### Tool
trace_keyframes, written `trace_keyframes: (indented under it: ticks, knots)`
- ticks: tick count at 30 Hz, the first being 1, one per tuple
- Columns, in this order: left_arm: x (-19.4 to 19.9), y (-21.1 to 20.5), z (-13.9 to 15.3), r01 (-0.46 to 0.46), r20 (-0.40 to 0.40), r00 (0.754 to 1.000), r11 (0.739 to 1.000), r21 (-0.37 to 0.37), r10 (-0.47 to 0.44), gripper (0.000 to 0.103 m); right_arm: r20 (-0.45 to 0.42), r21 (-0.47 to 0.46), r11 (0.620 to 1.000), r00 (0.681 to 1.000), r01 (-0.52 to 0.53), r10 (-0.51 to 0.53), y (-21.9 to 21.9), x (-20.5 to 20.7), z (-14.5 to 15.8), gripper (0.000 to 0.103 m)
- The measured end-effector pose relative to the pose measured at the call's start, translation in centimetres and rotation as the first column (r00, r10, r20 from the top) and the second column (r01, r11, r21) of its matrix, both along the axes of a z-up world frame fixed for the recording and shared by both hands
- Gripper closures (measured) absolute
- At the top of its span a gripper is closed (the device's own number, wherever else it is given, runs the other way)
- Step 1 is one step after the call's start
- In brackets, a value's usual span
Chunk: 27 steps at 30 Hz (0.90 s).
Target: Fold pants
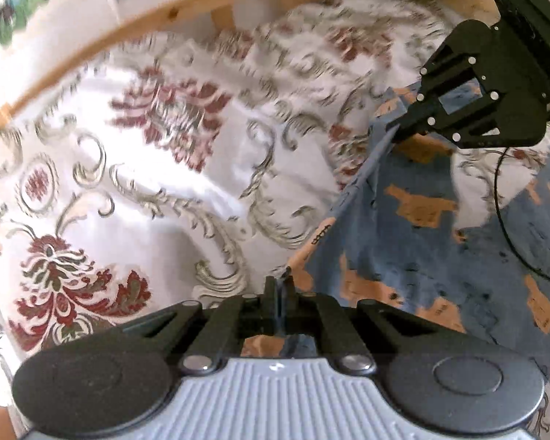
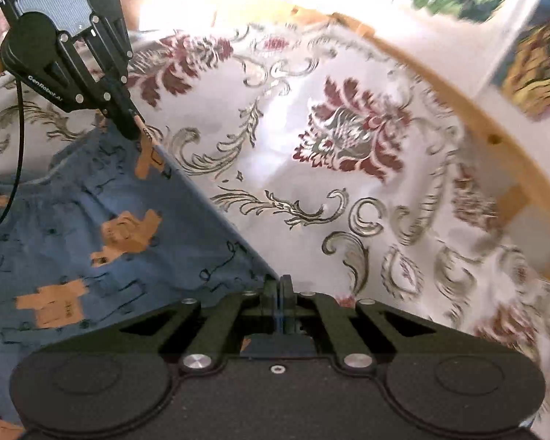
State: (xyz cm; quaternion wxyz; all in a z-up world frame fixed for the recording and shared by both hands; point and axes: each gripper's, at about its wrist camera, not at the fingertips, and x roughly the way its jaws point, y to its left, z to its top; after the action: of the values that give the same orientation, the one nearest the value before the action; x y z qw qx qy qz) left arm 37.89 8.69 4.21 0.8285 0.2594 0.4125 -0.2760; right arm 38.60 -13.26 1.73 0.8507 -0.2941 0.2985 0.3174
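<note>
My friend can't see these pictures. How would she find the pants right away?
Look at the big white bedspread with dark red flowers and grey swirls, edged by a wooden frame. On it lie the pants, their straight edge stretched between the left gripper and right gripper, both with jaws shut on it. They are the only blue cloth, dotted with orange patches.

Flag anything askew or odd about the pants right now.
Nothing stands out. The left gripper and right gripper each pinch the blue pants, the edge taut between them over the floral bedspread.
</note>
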Motion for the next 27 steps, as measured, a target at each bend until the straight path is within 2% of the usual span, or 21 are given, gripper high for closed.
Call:
trace_keyframes:
  ticks: [5,9,13,15,20,25,27]
  knots:
    - [-6.7,-0.6,0.6,0.092,0.125,0.987,0.995,0.048,-0.098,0.102,0.065,-0.012,1.000,0.998,0.029,-0.028,-0.1,-7.8,1.1,0.103]
    - [-11.6,-0.6,0.7,0.140,0.166,0.975,0.988,0.063,-0.148,0.102,0.089,-0.020,0.997,0.994,0.068,-0.066,0.2,-14.1,1.1,0.103]
    - [-15.8,-0.9,-0.6,0.179,0.189,0.962,0.978,0.106,-0.197,0.101,0.101,-0.038,0.995,0.991,0.093,-0.089,1.3,-19.1,-0.5,0.103]
    - [-17.9,-1.1,-1.8,0.208,0.204,0.951,0.969,0.136,-0.232,0.102,0.095,-0.047,0.993,0.990,0.107,-0.103,1.8,-21.0,-1.9,0.103]
    - [-21.0,-1.2,-5.7,0.230,0.192,0.945,0.956,0.184,-0.264,0.101,0.086,-0.033,0.987,0.984,0.158,-0.154,2.2,-23.9,-5.9,0.103]
    - [-22.0,-0.9,-7.5,0.216,0.199,0.947,0.958,0.187,-0.252,0.101,0.126,-0.024,0.980,0.973,0.197,-0.192,2.6,-25.4,-8.9,0.103]
    - [-22.1,-0.9,-7.8,0.213,0.197,0.948,0.958,0.190,-0.250,0.101,0.158,-0.060,0.981,0.972,0.185,-0.174,3.2,-25.3,-9.7,0.101]
